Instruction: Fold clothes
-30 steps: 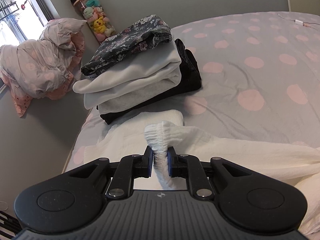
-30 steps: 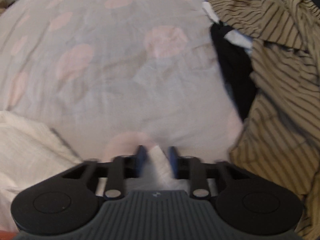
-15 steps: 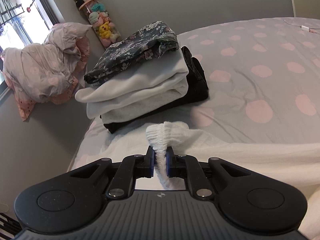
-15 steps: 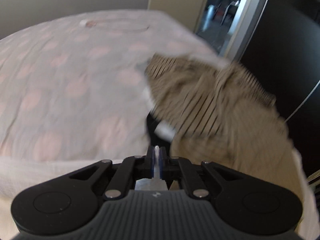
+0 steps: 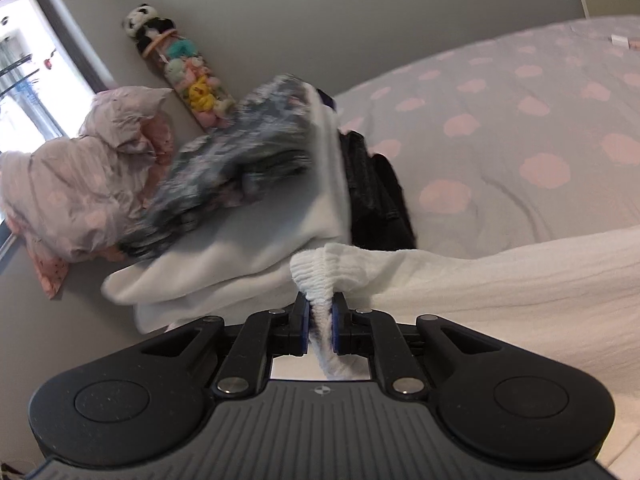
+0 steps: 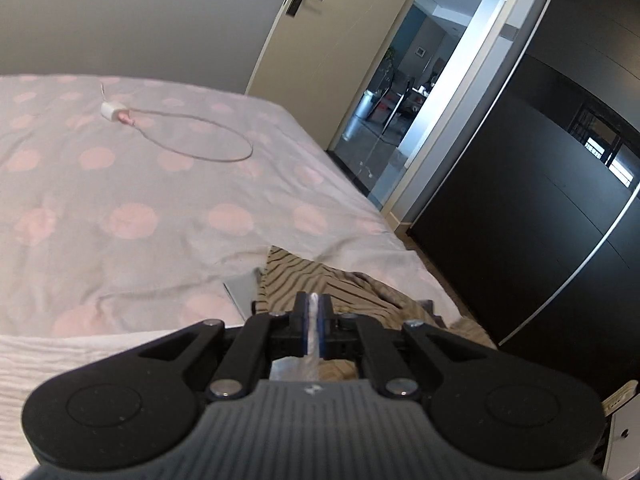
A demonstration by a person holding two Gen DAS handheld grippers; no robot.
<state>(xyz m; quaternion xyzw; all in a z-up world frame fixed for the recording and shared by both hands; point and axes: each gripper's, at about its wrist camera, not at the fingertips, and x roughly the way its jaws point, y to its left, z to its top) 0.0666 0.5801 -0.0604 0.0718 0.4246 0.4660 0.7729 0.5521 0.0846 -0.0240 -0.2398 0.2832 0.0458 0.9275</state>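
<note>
My left gripper (image 5: 320,312) is shut on the elastic waistband of a white crinkled garment (image 5: 500,292), which stretches off to the right above the bed. My right gripper (image 6: 314,320) is shut on a thin edge of the same white garment (image 6: 60,364), seen at lower left in the right wrist view. A stack of folded clothes (image 5: 256,200), floral on top, white below and black at the bottom, sits just beyond my left gripper. A striped tan garment (image 6: 320,284) lies unfolded under my right gripper.
The bed has a grey sheet with pink dots (image 5: 520,128). A crumpled duvet (image 5: 80,176) lies at the left by the window. A charger and cable (image 6: 168,132) lie on the bed. An open door (image 6: 380,92) and a black wardrobe (image 6: 540,200) stand to the right.
Both grippers have lifted with the white garment. The left one has moved closer to the folded stack. The right one has tilted up from the bed toward the door.
</note>
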